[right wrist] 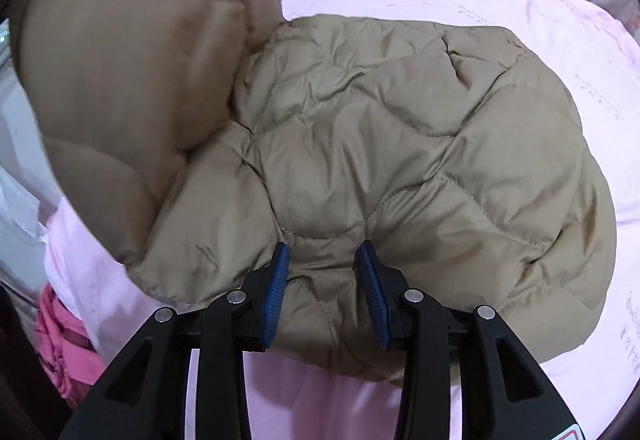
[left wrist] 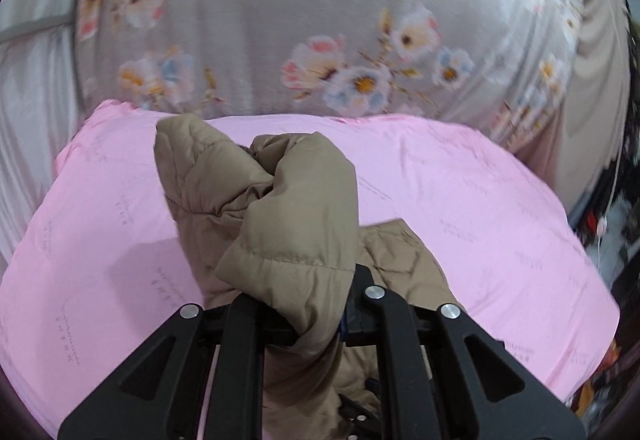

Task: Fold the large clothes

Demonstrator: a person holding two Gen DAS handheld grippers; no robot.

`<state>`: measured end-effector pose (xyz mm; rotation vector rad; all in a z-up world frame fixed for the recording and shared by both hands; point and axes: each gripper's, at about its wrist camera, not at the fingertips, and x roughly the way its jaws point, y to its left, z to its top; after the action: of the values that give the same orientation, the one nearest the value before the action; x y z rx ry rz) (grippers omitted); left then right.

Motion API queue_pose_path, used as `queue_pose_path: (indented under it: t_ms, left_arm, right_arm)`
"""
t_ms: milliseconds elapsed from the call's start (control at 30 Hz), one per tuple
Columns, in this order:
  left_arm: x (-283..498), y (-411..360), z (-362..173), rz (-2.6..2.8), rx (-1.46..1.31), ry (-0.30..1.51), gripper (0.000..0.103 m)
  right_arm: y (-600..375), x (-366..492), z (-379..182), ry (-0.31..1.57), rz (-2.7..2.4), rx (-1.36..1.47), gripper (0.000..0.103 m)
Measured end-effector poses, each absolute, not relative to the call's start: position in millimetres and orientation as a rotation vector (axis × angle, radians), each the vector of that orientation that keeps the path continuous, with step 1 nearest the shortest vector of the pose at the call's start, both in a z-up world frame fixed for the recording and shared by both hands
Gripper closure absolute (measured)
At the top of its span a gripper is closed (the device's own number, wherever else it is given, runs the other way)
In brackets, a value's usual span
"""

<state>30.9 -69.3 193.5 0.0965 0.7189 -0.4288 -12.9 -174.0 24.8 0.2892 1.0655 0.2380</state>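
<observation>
The step in hand looks like folding a sleeve or side flap of the tan quilted puffer jacket (right wrist: 400,144) across its body. The jacket lies on a pink sheet (left wrist: 480,200) over a bed, with a grey floral cover (left wrist: 300,20) beyond the sheet's far edge. The left gripper (left wrist: 316,304) has its jaws clamped together on a padded, cuff-like end of the jacket, and that part stands raised above the sheet, bunched and twisted in front of the camera. In the right wrist view this lifted portion shows as a blurred tan mass at the upper left, over the sheet's left side. The right gripper (right wrist: 324,292) has its blue pads (right wrist: 278,292) apart, straddling a quilted fold at the jacket's near edge; whether they press the fabric or only rest against it I cannot tell. The next move probably calls for carrying the lifted part over the flat body and laying it down untwisted, while the right gripper keeps the near edge from sliding.
</observation>
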Motion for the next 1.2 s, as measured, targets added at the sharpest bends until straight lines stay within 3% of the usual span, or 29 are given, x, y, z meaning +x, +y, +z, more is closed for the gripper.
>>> queue_pose_path:
  t_ms: [467, 733, 833, 1000, 1100, 1200]
  left_arm:
    - [-2.3, -186.9, 82.8, -0.546, 0.306, 0.935, 0.091]
    - [-14.0, -187.2, 77.7, -0.513, 0.323, 0.955, 0.089]
    - [-14.8, -185.4, 86.2, -0.505, 0.311, 0.95, 0.087]
    - [-19.1, -177.2, 106.7, -0.538, 0.241, 0.961, 0.063]
    - [-20.9, -162.2, 128.5, -0.558, 0.176, 0.937, 0.047]
    - [-16.4, -134.7, 157.5, -0.532, 0.1, 0.883, 0.041]
  right_arm:
    - [-305.2, -92.1, 38.0, 0.996, -0.131, 0.395, 0.066]
    - [-316.7, -101.3, 47.2, 0.956, -0.156, 0.422, 0.066]
    - [-323.5, -113.0, 55.0, 0.929, -0.161, 0.418, 0.059]
    - [-330.7, -114.6, 80.2, 0.867, -0.158, 0.411, 0.056]
    - [-338.9, -107.7, 102.1, 0.807, -0.138, 0.438, 0.047]
    - [-343.1, -91.1, 127.5, 0.756, -0.096, 0.459, 0.043]
